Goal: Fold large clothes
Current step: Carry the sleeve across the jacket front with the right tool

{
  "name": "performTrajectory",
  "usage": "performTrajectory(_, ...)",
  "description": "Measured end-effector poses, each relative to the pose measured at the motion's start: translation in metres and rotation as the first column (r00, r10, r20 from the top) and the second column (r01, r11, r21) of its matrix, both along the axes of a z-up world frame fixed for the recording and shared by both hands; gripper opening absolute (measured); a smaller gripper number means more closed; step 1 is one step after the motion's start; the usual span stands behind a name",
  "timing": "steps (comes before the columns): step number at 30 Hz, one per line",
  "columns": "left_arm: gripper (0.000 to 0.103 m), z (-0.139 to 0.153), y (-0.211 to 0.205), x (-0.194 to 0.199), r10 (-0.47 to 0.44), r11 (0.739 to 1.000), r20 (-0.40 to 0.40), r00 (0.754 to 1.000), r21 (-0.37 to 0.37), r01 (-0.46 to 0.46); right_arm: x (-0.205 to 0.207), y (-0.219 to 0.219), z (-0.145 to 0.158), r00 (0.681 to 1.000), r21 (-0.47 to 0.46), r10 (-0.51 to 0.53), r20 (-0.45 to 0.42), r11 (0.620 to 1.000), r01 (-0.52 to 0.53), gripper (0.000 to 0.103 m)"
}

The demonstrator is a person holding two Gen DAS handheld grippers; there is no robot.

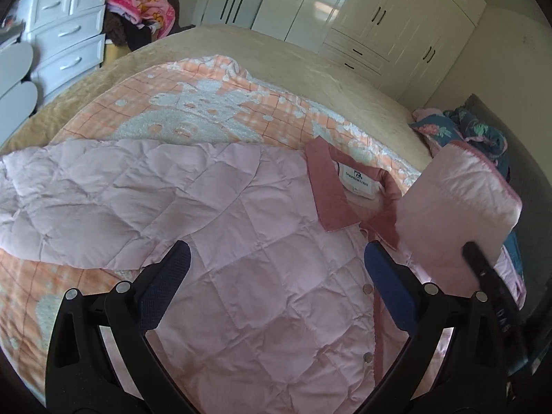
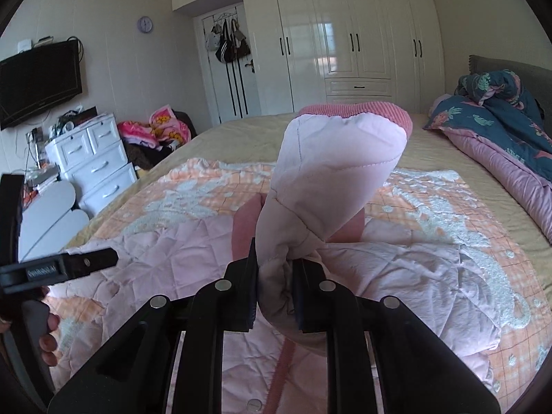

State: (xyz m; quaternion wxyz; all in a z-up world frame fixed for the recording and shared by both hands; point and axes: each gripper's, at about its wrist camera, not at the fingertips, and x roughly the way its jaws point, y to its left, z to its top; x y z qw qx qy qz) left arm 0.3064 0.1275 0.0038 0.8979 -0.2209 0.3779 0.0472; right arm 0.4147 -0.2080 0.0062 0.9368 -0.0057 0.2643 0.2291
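Note:
A pale pink quilted jacket (image 1: pixel 241 241) with a darker pink collar (image 1: pixel 327 189) lies spread front-up on the bed. My left gripper (image 1: pixel 276 258) is open and empty, hovering just above the jacket's chest. My right gripper (image 2: pixel 275 265) is shut on the jacket's sleeve (image 2: pixel 331 186), which it holds lifted with the ribbed cuff (image 2: pixel 379 110) standing up. The lifted sleeve also shows at the right of the left wrist view (image 1: pixel 455 207). The left gripper shows at the left edge of the right wrist view (image 2: pixel 86 262).
An orange and white blanket (image 1: pixel 207 103) lies under the jacket on the beige bed (image 1: pixel 310 58). A navy floral duvet (image 2: pixel 500 127) is heaped at the headboard. White drawers (image 2: pixel 93 162) and a clothes pile (image 2: pixel 155 131) stand beside the bed. White wardrobes (image 2: pixel 345 34) fill the far wall.

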Motion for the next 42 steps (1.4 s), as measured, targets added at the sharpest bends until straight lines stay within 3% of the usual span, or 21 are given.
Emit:
performTrajectory(11,0.095,-0.011,0.004,0.004,-0.05,0.984,-0.009,0.999,-0.173,0.048,-0.002,0.046,-0.054,0.988,-0.165,0.105,-0.115,0.979,-0.123,0.017)
performTrajectory(19,0.095,-0.019,0.011,0.004,-0.047,0.958,-0.009,0.999,-0.282,0.043,-0.015,0.06,-0.075,0.972,-0.213,0.163,-0.168,0.957,-0.197,0.029)
performTrajectory(22,0.095,-0.021,0.009,0.005,-0.045,0.96,-0.022,0.999,-0.276,0.037,-0.02,0.064,-0.082,0.96,-0.201,0.189,-0.206,0.952,-0.23,0.042)
performTrajectory(24,0.095,-0.023,0.007,0.006,-0.053,0.96,-0.026,0.998,-0.278,0.044,-0.022,0.063,-0.084,0.949,-0.178,0.208,-0.236,0.951,-0.252,0.059)
performTrajectory(28,0.095,-0.036,0.004,0.01,-0.074,0.948,-0.06,0.995,-0.315,0.052,-0.036,0.049,-0.075,0.937,-0.156,0.249,-0.245,0.944,-0.292,0.072)
performTrajectory(32,0.095,-0.052,-0.002,0.012,-0.077,0.945,-0.117,0.99,-0.326,0.035,-0.036,0.004,-0.053,0.957,-0.103,0.197,-0.213,0.969,-0.223,0.083)
performTrajectory(36,0.095,-0.071,-0.013,0.017,-0.081,0.945,-0.17,0.982,-0.326,0.021,-0.027,-0.047,-0.044,0.974,-0.1,0.09,-0.207,0.989,-0.113,0.083)
performTrajectory(39,0.092,-0.077,-0.025,0.017,-0.085,0.961,-0.168,0.982,-0.275,0.036,-0.02,-0.074,-0.046,0.978,-0.091,0.016,-0.206,0.995,-0.036,0.083)
performTrajectory(40,0.088,-0.077,-0.03,0.018,-0.096,0.966,-0.161,0.982,-0.255,0.053,-0.016,-0.084,-0.048,0.978,-0.082,-0.008,-0.209,0.997,-0.009,0.083)
performTrajectory(42,0.059,-0.076,-0.038,0.018,-0.116,0.971,-0.146,0.982,-0.226,0.081,-0.011,-0.097,-0.051,0.973,-0.068,-0.057,-0.222,0.997,0.043,0.084)
